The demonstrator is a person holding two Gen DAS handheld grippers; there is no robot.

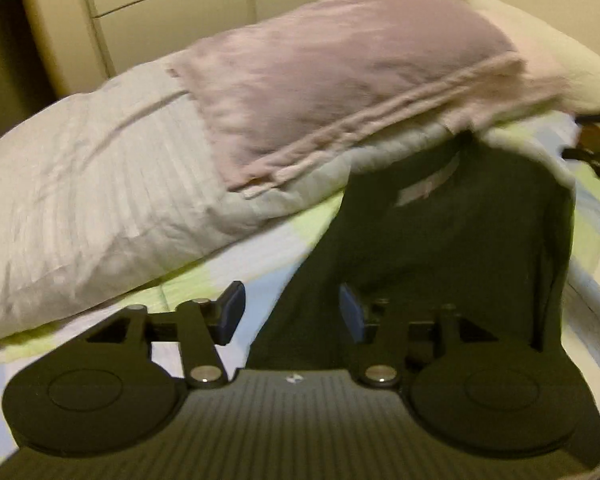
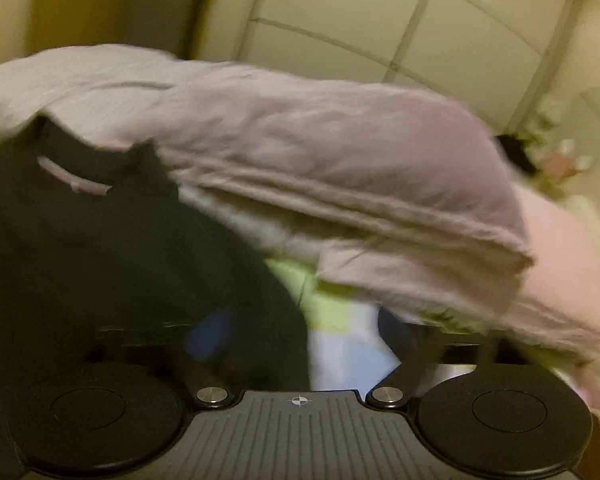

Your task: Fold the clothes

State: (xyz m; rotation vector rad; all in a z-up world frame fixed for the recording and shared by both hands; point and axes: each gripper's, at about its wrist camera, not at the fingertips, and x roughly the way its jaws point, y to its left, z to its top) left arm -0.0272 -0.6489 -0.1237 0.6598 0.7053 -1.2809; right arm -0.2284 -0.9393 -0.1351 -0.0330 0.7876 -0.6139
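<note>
A black garment with a pale neck label lies on the checked bedsheet, its collar end tucked against the pillow. In the left wrist view my left gripper hovers over the garment's near left edge. Its blue pads stand apart with nothing pressed between them. The blurred right wrist view shows the same black garment filling the left side. There my right gripper is wide open over the garment's right edge and the sheet, gripping nothing.
A grey-white striped pillow lies across the back of the bed, with a lilac folded cloth on top of it. The lilac cloth overhangs pink bedding. Cream cupboard panels stand behind.
</note>
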